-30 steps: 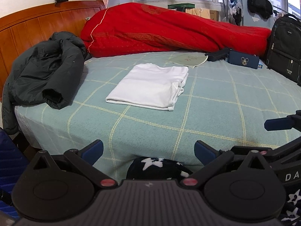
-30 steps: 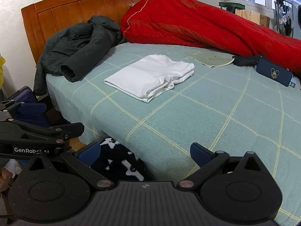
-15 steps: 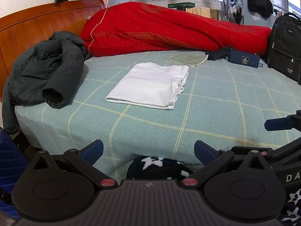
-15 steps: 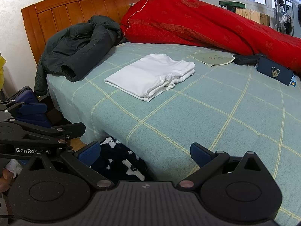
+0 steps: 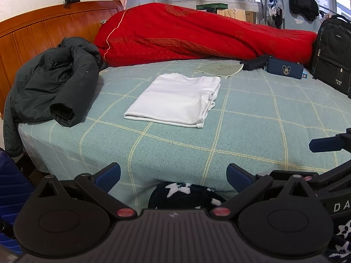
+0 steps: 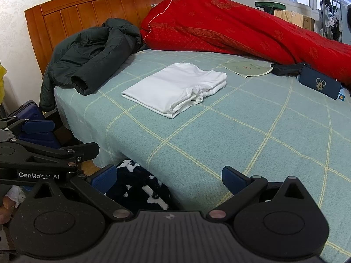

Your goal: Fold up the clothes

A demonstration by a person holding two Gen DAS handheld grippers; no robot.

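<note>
Ahead of both sets of fingers, toward the headboard: one white garment point(image 5: 175, 99), already folded into a flat rectangle, lying mid-bed on the green checked bedspread point(image 5: 252, 131). Long axis running from the near-left corner up toward the red quilt point(image 5: 197, 35); loose layered edges on the right side (clearest in the right wrist view, white garment point(image 6: 177, 87)). Left gripper point(image 5: 173, 176) spread wide, holding nothing, back at the bed's near edge. Right gripper point(image 6: 169, 176) likewise wide open and empty, well apart from the cloth. Left one roughly square-on to the fold, right one off to the side; neither clearly nearer. Count: one white garment, one dark jacket point(image 5: 54, 83) crumpled by the headboard, two grippers. Probably folding finished on the white piece; jacket likely next.
</note>
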